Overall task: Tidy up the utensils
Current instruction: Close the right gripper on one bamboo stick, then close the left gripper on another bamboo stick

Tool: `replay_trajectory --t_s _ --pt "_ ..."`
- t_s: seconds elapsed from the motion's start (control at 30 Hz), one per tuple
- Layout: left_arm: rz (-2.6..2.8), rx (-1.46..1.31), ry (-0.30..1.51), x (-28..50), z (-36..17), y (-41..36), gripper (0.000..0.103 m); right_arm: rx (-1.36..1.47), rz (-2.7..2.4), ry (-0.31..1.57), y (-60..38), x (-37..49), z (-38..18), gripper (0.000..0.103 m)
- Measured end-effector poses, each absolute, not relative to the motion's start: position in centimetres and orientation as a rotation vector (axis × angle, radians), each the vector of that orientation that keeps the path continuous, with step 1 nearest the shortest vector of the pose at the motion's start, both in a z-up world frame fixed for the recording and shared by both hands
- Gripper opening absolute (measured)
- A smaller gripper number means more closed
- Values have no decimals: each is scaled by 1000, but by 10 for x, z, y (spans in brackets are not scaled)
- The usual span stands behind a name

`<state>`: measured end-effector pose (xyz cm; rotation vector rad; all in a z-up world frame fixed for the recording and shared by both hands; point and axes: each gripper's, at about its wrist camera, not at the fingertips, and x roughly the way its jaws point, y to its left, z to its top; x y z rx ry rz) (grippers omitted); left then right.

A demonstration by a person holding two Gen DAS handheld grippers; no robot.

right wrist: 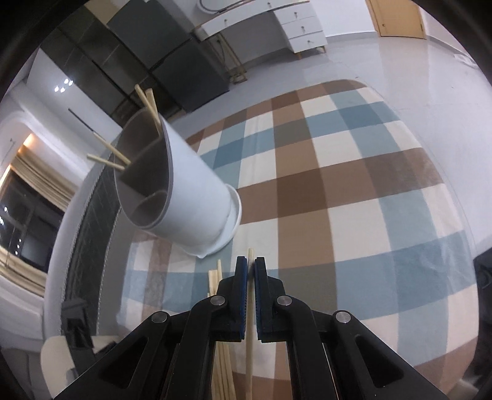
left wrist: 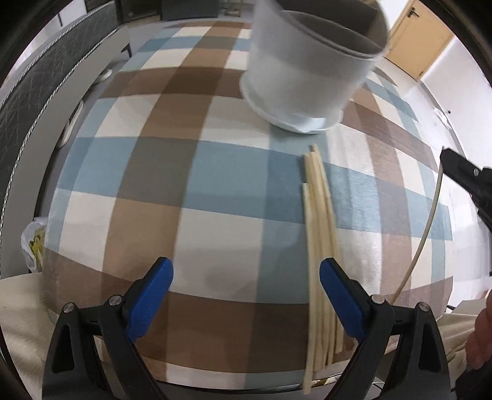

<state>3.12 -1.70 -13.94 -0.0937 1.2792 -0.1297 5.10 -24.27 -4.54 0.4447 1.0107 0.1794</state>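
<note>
A white utensil holder (left wrist: pixel 310 64) with grey dividers stands on the checked tablecloth (left wrist: pixel 184 172); it also shows in the right wrist view (right wrist: pixel 190 190) with several chopsticks (right wrist: pixel 147 101) sticking out of it. A bundle of pale chopsticks (left wrist: pixel 319 246) lies on the cloth in front of the holder. My left gripper (left wrist: pixel 246 277) is open and empty, its right finger beside the bundle. My right gripper (right wrist: pixel 251 270) is shut on one chopstick (right wrist: pixel 249 344), held just above the cloth near the holder's base. The right gripper with its chopstick (left wrist: pixel 430 215) shows at the right edge of the left wrist view.
A dark padded headboard (left wrist: pixel 46 92) runs along the left of the table. A plastic bag (left wrist: pixel 32 243) sits low at the left. A white drawer desk (right wrist: pixel 276 18) and a wooden door (right wrist: pixel 396 18) stand across the room.
</note>
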Motion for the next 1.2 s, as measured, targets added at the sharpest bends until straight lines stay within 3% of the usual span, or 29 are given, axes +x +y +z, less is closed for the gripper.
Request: replay_trajectory --t_s 0.23,1.2 --pt "-72 35 1334 30 -157 -32 96 419 188 961 -246 41 -30 4" --pt "-65 36 1386 55 -158 -29 96 424 179 953 -247 46 -28 4"
